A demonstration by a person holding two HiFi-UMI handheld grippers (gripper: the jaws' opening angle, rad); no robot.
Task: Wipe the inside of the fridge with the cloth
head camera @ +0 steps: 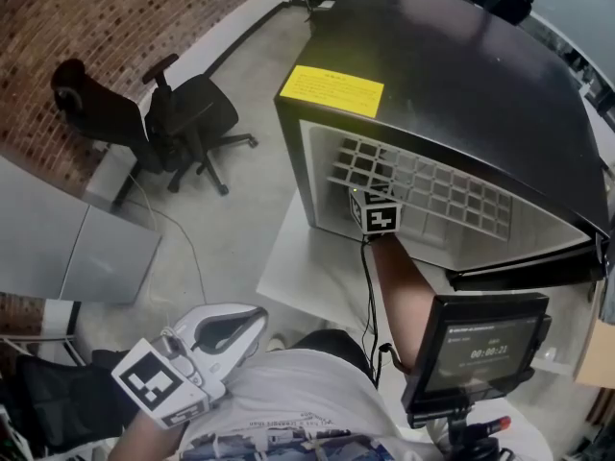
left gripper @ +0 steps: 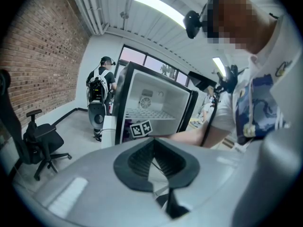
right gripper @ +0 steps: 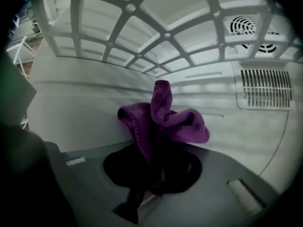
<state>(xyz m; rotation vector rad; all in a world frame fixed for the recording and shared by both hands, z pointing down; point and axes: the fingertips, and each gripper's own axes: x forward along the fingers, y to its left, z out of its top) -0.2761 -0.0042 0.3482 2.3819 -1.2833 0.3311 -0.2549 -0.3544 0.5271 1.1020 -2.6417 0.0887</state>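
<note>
A black fridge (head camera: 461, 94) stands open, showing a white inside and a white grid shelf (head camera: 423, 185). My right gripper (head camera: 375, 214) reaches into it below the shelf; only its marker cube shows in the head view. In the right gripper view, the right gripper (right gripper: 154, 174) is shut on a purple cloth (right gripper: 163, 119), which bunches up close to the fridge's white back wall (right gripper: 94, 103) under the shelf (right gripper: 156, 37). My left gripper (head camera: 240, 325) is held low by the person's body, away from the fridge. Its jaws (left gripper: 151, 167) are together with nothing between them.
A slotted vent (right gripper: 262, 89) and a round fan grille (right gripper: 248, 25) are on the back wall at right. A black office chair (head camera: 183, 123) stands on the floor at left. A small screen (head camera: 476, 349) sits near my right arm. A person with a backpack (left gripper: 99, 86) stands beside the fridge.
</note>
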